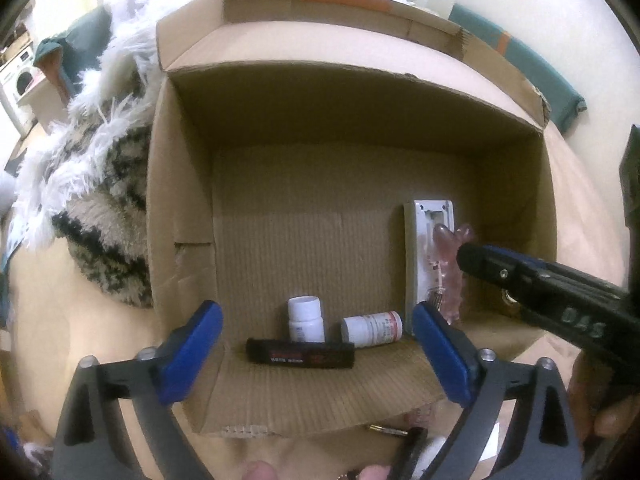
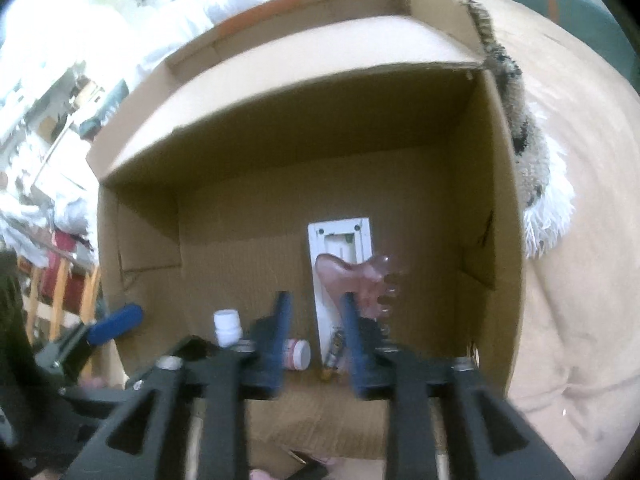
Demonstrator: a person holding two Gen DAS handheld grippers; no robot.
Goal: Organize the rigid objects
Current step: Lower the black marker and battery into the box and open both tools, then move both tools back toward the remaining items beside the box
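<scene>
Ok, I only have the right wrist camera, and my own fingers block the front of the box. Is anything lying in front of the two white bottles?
Observer: Yes. The left wrist camera shows a flat black bar with red print lying on the floor of the box. It sits just in front of the upright bottle and the tipped bottle.
Operator: And the left gripper? I see just one blue finger.
Observer: The left gripper is wide open with nothing pinched. In its own view, the black bar and both bottles show in the gap between its fingers.
</scene>
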